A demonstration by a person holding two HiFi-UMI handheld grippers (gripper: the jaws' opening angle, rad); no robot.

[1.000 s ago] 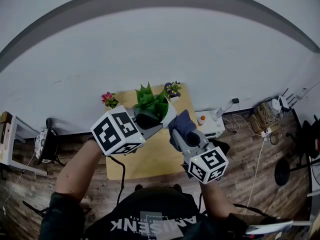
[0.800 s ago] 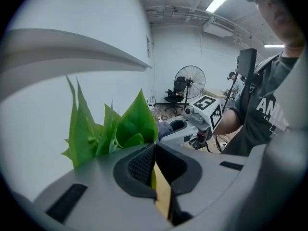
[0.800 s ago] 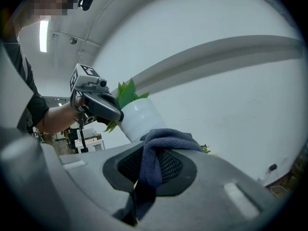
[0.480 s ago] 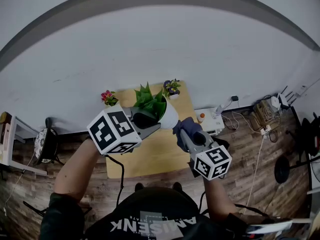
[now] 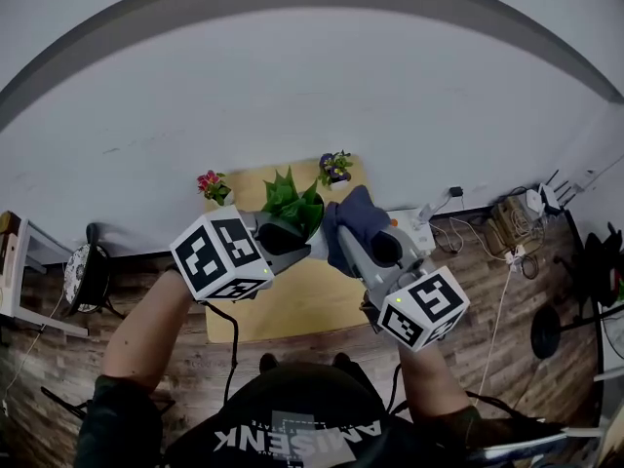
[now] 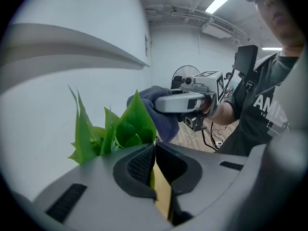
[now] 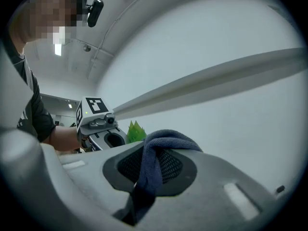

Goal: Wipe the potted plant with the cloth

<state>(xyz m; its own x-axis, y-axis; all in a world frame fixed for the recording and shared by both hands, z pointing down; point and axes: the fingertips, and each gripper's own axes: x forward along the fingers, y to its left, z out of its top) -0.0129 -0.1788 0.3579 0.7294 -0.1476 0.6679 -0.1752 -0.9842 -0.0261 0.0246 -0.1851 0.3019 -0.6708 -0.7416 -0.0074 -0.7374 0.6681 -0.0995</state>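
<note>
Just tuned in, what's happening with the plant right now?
A person works with a tool in each hand over a small wooden table. The left tool is shut on the plant, a leaf pinched between its pads. The right tool is shut on a dark blue cloth and holds it at the plant's side, seemingly touching. Wiping looks under way.

Soft, nubbly dark-blue cloth (image 7: pixel 150 165); smooth, glossy green plant leaves (image 6: pixel 137 121); matt, pale wooden tabletop (image 5: pixel 292 310).
</note>
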